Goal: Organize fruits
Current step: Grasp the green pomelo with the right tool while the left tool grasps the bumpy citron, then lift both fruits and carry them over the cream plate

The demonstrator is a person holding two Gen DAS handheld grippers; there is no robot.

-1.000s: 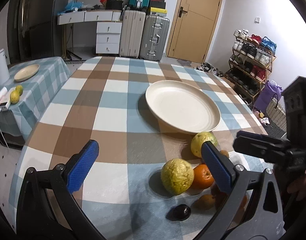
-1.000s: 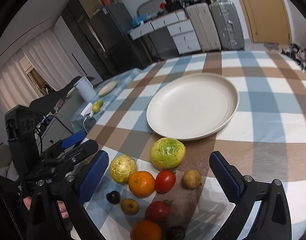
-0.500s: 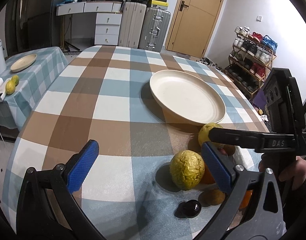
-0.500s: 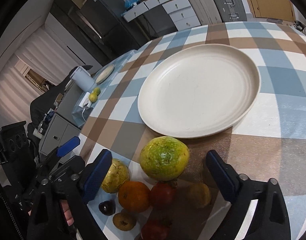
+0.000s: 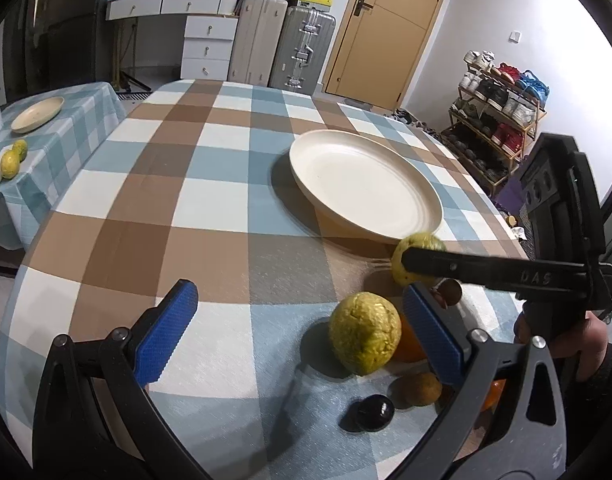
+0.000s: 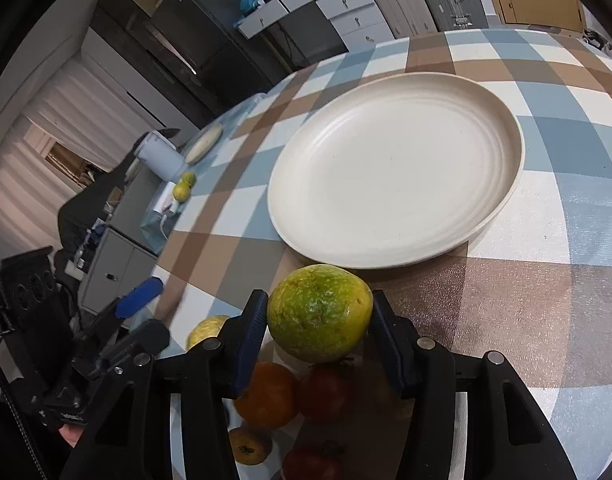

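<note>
While level, right tongs [image 6: 318, 320] around green fruit [image 6: 320, 312]

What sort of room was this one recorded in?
Most likely a lived-in home, a dining corner doubling as storage: a checked tablecloth covers the table, suitcases stand by the door, and a shoe rack lines the wall.

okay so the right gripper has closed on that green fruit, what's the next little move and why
Probably lift the green fruit a little and carry it forward over the plate. The right gripper has both pads against its sides, the plate lies bare just beyond it, and the left gripper is open, holding nothing.
</note>
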